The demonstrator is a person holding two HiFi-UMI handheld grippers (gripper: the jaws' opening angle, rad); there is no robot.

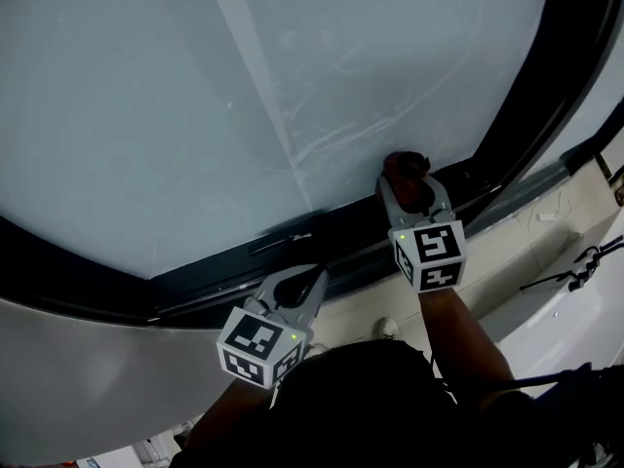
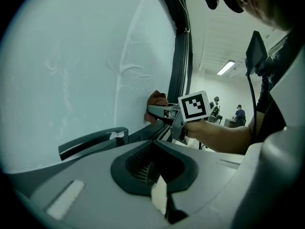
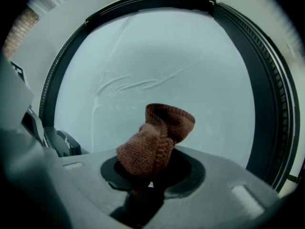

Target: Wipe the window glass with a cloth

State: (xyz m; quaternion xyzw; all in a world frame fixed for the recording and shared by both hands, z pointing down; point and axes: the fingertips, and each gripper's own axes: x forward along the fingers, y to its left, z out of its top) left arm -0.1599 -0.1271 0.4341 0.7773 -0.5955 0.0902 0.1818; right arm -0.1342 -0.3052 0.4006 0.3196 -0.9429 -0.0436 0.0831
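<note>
The window glass (image 1: 244,96) is a large pale pane in a black frame (image 1: 526,115), with faint streaks (image 3: 138,85) across it. A brown knitted cloth (image 1: 403,164) is pressed against the lower part of the pane near the frame. My right gripper (image 1: 408,178) is shut on it, and the bunched cloth (image 3: 155,144) sticks out between the jaws. My left gripper (image 1: 310,279) hangs lower left, just below the frame, shut with nothing in it. In the left gripper view the right gripper's marker cube (image 2: 194,105) and the cloth (image 2: 155,99) show against the glass.
A black window handle (image 2: 93,143) with a white scuff lies on the lower frame, between the two grippers. A cream sill (image 1: 517,261) runs below the frame, and black cables (image 1: 575,266) lie at the right. People stand far off in the room (image 2: 239,112).
</note>
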